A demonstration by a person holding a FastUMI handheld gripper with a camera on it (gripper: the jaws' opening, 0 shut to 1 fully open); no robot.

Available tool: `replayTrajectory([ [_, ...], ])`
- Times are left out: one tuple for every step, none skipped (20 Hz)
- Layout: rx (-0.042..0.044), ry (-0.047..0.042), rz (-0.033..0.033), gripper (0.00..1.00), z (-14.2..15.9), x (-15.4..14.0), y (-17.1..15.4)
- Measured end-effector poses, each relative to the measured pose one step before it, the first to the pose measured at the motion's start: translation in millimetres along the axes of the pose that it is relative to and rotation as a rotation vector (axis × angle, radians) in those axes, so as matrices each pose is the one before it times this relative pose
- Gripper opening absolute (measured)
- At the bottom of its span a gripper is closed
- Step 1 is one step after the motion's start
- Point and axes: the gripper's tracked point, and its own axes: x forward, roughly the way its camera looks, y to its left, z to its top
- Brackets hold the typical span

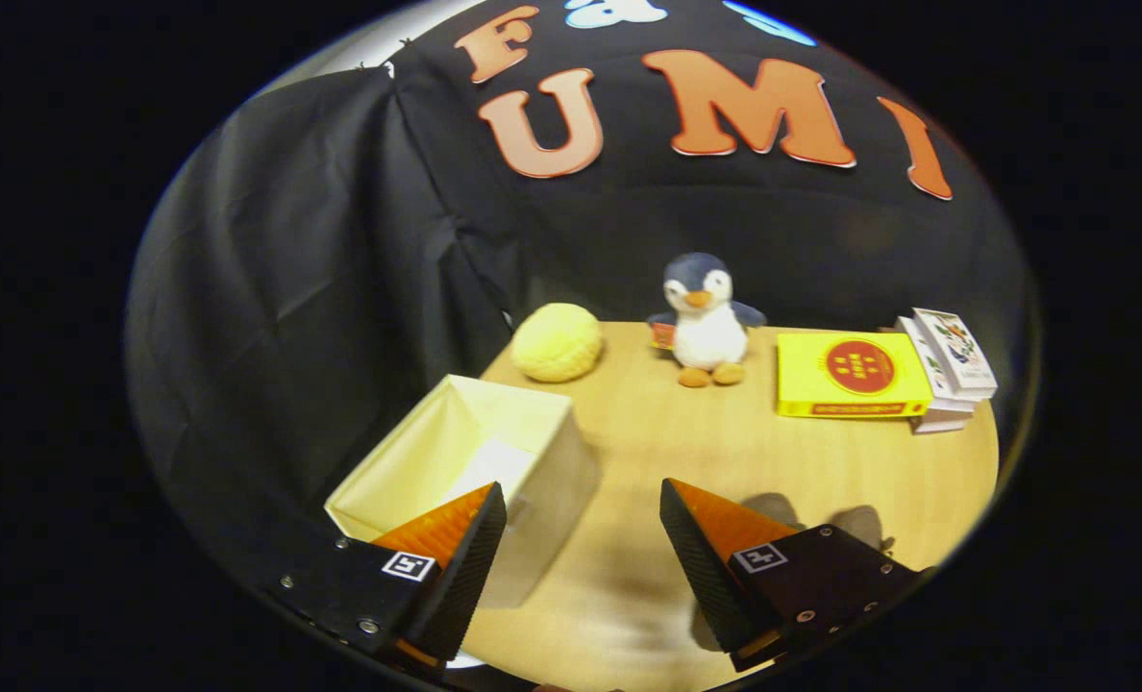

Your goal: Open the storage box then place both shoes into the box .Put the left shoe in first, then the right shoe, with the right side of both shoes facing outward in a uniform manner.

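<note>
The gripper (pixel 583 514) is up above the wooden table (pixel 686 452), and its two orange-and-black fingers (pixel 456 538) are wide apart with nothing between them. The storage box (pixel 542 461) sits at the left edge of the table, and the left finger hangs over its near corner. The box is pale cream and its top is open, so you can see down to a light patch on the bottom. Bare wood lies between the fingers and just ahead of them. Along the far edge of the table there is a round yellow ball (pixel 557 341), then a toy penguin (pixel 706 317) standing up, then a flat yellow box (pixel 850 377) with a red circle. Beside that, at the far right corner, is a small stack of books (pixel 951 370).
</note>
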Motion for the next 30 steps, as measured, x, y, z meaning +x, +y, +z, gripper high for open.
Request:
replayTrajectory([
  [0.00136,0.01600,-0.03275,0.97,-14.14,-2.16,-22.55],
  [-0.00258,0.01740,-0.03401,0.96,-15.59,-0.07,-20.48],
  [-0.00559,0.01757,-0.04516,0.96,-16.03,-2.69,-21.06],
  [-0.00954,0.01464,-0.03521,0.96,-14.11,-1.97,-18.16],
  [-0.00768,0.01520,-0.02794,0.96,-14.44,1.34,-12.33],
  [-0.00645,0.02393,-0.01603,0.96,-14.56,3.30,-10.40],
  [-0.00504,0.02206,-0.00592,0.96,-12.26,6.51,-8.15],
  [-0.00086,0.02306,0.00075,0.96,-10.73,4.10,-6.06],
  [0.00194,0.00872,0.00052,0.96,-7.81,4.89,-5.43],
  [0.00195,0.00291,0.00100,0.95,-3.91,6.19,-3.93],
  [-0.00478,0.00581,0.00140,0.94,-3.99,7.26,-2.79],
  [-0.00860,0.00430,-0.00390,0.92,-2.57,8.05,-3.74],
  [-0.01562,0.00322,-0.00501,0.91,-1.92,9.25,-2.81],
  [-0.01544,0.01885,-0.00749,0.87,-4.30,9.17,-2.94],
  [-0.00873,0.00799,-0.00164,0.84,-4.15,8.39,-2.57],
  [-0.00330,0.00342,-0.00180,0.78,-0.02,9.22,-0.14],
  [0.00046,0.00925,0.00093,0.74,-3.13,6.45,-0.56],
  [0.00542,-0.00575,-0.00049,0.65,2.86,6.30,0.01],
  [0.00936,-0.01001,-0.00259,0.59,3.37,4.97,-0.77],
  [0.01542,-0.00820,0.00632,0.52,3.83,4.13,1.32],
  [0.02308,-0.00438,-0.00089,0.49,2.26,2.55,-0.02],
  [0.02304,0.00013,-0.00966,0.41,2.10,0.97,-1.87],
  [0.01881,-0.00335,-0.00636,0.37,2.27,0.69,-2.33],
  [0.01858,0.00026,-0.01655,0.28,2.04,-1.66,-3.34],
  [0.03275,0.00074,-0.00387,0.18,1.18,-1.88,-1.29],
  [0.03810,-0.00542,-0.00544,0.07,3.62,-4.06,0.51],
  [0.03450,-0.01119,0.00284,0.05,6.46,-6.74,3.41],
  [0.02144,-0.01038,0.00489,0.04,7.18,-8.49,5.74],
  [0.00948,-0.00861,0.00470,0.04,8.50,-9.46,7.27],
  [0.00179,-0.00983,0.00443,0.04,9.41,-10.65,9.00],
])
